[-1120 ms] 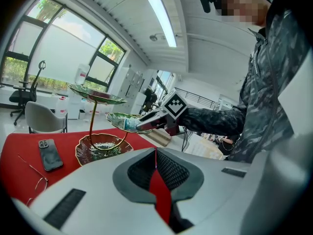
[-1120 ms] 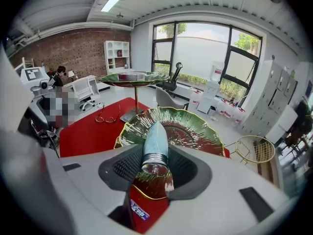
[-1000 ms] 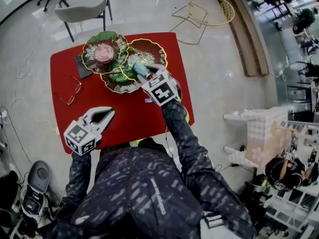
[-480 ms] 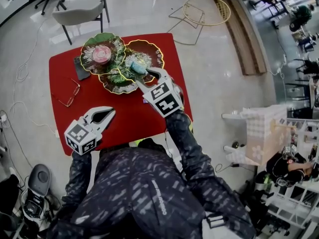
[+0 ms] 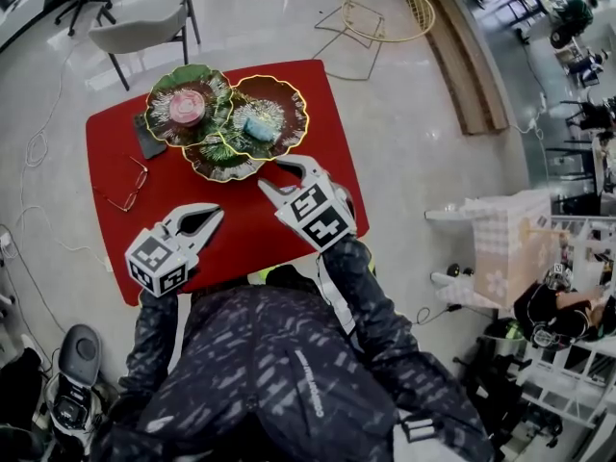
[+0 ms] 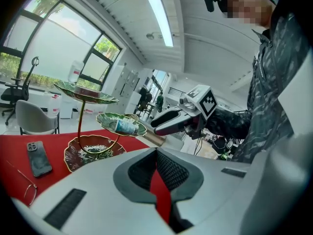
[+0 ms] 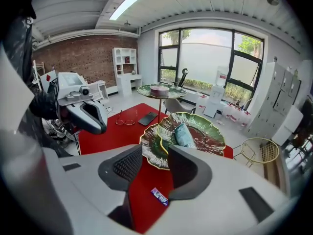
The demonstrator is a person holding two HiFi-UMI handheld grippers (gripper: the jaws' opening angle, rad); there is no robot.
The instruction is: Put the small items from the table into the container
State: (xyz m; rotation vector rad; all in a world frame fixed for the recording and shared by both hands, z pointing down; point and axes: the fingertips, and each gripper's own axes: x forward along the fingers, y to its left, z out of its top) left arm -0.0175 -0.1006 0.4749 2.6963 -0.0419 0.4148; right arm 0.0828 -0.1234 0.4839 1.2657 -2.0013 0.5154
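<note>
A three-tier stand of leaf-shaped dishes (image 5: 279, 99) stands at the far side of the red table (image 5: 318, 114). A teal packet (image 5: 258, 128) lies in the right-hand dish, and a pink round item (image 5: 187, 107) in the top dish. My right gripper (image 5: 281, 174) hangs just short of the stand, its jaws closing with nothing between them. Below it a small blue wrapper (image 7: 160, 196) lies on the table. My left gripper (image 5: 214, 216) hovers over the near left of the table, shut and empty. The teal packet (image 7: 184, 135) also shows ahead in the right gripper view.
A dark phone (image 5: 147, 138) and a pair of glasses (image 5: 125, 189) lie on the table's left side. Beyond the table stand a grey chair (image 5: 135, 32) and a gold wire frame (image 5: 390, 12) on the floor. Cables run along the floor at left.
The right gripper let go of the teal packet, which now lies in the right-hand dish. It then drew back toward me and rose a little. The left gripper stayed put.
</note>
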